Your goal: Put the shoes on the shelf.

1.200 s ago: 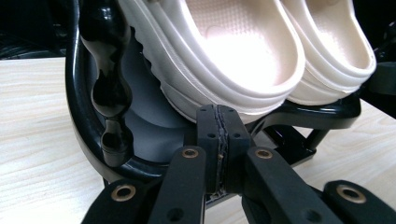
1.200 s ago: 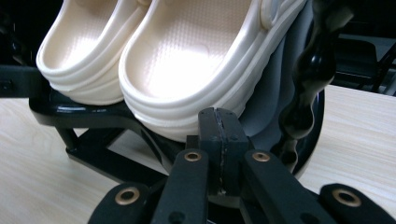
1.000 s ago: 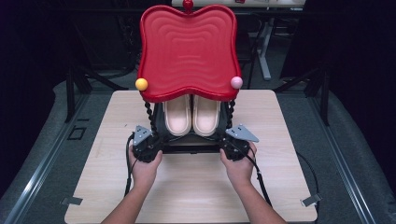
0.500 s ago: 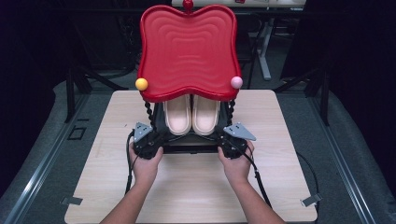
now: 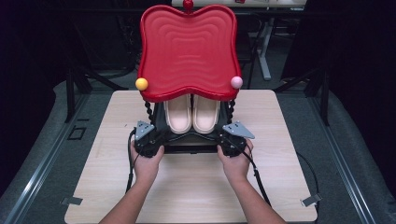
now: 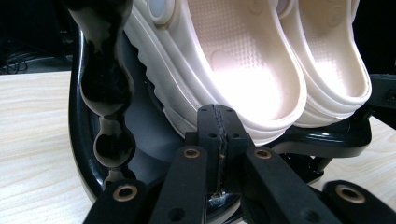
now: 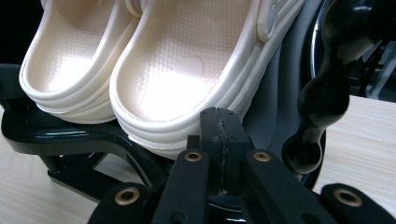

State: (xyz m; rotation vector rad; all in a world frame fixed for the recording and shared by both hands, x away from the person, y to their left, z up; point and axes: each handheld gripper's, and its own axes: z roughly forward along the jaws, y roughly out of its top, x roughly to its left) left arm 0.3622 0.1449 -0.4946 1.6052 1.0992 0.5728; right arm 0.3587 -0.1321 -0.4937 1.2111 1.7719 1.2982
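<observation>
Two cream clogs (image 5: 192,113) sit side by side on the lower black shelf (image 5: 191,140) of a small rack at the middle of a light wooden table (image 5: 280,186), heels toward the person, under a glossy red tray-like top (image 5: 187,51) with a rippled surface. A yellow ball (image 5: 141,84) and a pink ball (image 5: 236,82) mark the top's front corners, and black beaded posts (image 5: 149,112) carry it.

The left gripper (image 5: 148,140) is held at the shelf's front left corner, the right gripper (image 5: 232,140) at its front right, each in one hand, with a cable trailing back across the table. In the left gripper view the two black jaws meet pad to pad with nothing between them, tips just below the heel of the nearer clog (image 6: 224,74) (whether they touch the shelf rim cannot be told). The right gripper view mirrors this: jaws pressed together on nothing, just under the heel of its nearer clog (image 7: 187,70), a beaded post (image 7: 327,93) standing to one side.
</observation>
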